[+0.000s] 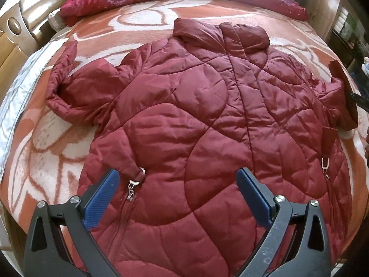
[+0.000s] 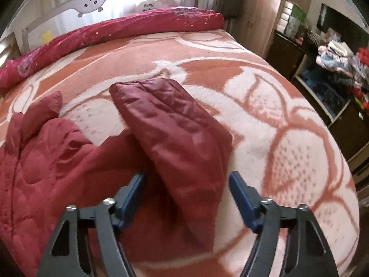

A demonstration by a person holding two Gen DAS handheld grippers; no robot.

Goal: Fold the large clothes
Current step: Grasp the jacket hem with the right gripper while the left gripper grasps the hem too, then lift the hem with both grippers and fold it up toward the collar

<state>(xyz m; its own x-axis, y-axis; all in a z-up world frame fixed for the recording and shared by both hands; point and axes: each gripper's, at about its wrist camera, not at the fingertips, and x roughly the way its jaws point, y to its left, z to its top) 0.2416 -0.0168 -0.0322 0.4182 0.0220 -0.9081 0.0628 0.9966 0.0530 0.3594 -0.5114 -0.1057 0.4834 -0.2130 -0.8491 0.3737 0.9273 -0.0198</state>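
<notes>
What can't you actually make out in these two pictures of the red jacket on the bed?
- Jacket hem: left wrist view, hidden behind the left gripper and cut off by the bottom edge.
- Right sleeve, where it joins the body: right wrist view, in shadow between the right gripper fingers; whether they touch it is unclear.
- Pile of clothes on the side cabinet: right wrist view, too small and blurred to identify.
</notes>
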